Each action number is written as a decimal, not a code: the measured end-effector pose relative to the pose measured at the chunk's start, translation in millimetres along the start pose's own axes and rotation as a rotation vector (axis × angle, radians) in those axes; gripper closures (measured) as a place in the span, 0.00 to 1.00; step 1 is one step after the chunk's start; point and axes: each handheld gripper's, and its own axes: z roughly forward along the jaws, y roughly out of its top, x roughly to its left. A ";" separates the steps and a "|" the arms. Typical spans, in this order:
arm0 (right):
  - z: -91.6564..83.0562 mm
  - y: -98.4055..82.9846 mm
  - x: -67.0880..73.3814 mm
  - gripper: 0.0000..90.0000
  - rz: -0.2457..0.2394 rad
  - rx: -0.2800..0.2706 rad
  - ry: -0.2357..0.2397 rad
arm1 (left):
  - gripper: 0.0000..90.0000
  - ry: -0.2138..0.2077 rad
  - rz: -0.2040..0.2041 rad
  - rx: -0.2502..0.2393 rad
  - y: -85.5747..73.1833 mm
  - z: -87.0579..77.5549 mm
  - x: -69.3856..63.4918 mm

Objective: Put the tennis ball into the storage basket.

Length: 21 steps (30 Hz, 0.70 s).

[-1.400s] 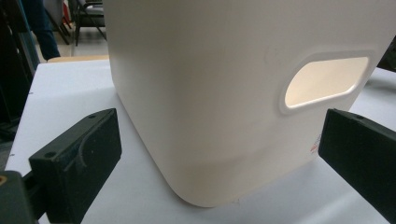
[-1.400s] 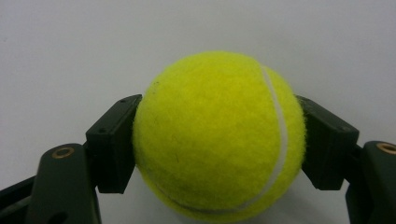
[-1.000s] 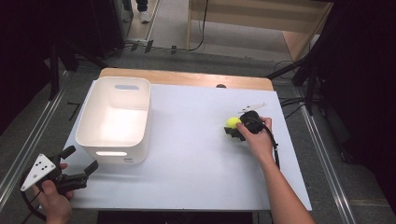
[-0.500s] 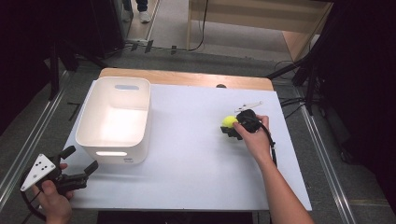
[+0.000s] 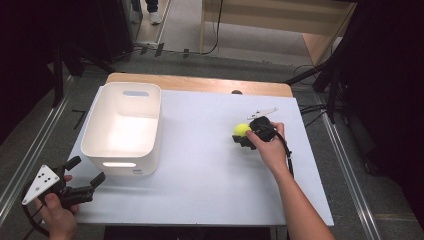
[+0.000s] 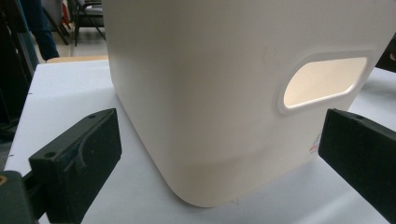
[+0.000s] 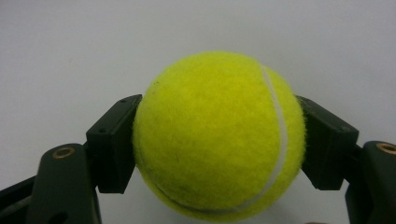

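A yellow tennis ball (image 7: 219,135) sits between both jaws of my right gripper (image 7: 219,149), which is shut on it. From above, the ball (image 5: 242,129) and right gripper (image 5: 243,135) are at the right middle of the white table (image 5: 200,170). A white plastic bin (image 5: 123,127) with handle slots stands at the left, empty inside. My left gripper (image 5: 85,172) is held open at the table's front left corner, just short of the bin. Its jaws frame the bin's near wall (image 6: 224,93) and slot without touching.
A wooden strip (image 5: 200,84) runs along the table's far edge. A small dark spot (image 5: 236,92) lies near it. Metal rails (image 5: 345,150) flank the table on both sides. Cables lie on the floor beyond.
The right gripper with the ball has shifted slightly; the left gripper has stayed where it was.
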 end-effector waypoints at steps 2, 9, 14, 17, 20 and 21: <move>0.3 0.5 0.2 0.25 -0.007 -0.002 0.002 | 0.00 -0.001 0.000 0.000 0.0 0.0 0.0; 2.5 5.4 6.6 0.25 -0.014 -0.003 0.018 | 0.00 -0.001 0.000 0.000 0.0 0.0 0.1; 3.8 7.6 9.1 0.25 -0.019 -0.007 0.022 | 0.00 -0.002 0.000 0.000 0.0 0.0 0.0; 4.7 9.4 11.1 0.25 -0.025 -0.010 0.031 | 0.00 -0.002 0.001 0.000 0.1 0.1 0.0; 5.6 11.2 13.6 0.25 -0.030 -0.014 0.030 | 0.00 -0.001 0.001 0.000 0.1 0.1 -0.1; 5.7 11.7 14.7 0.25 -0.031 -0.011 0.032 | 0.00 -0.002 0.000 -0.001 0.0 0.1 -0.1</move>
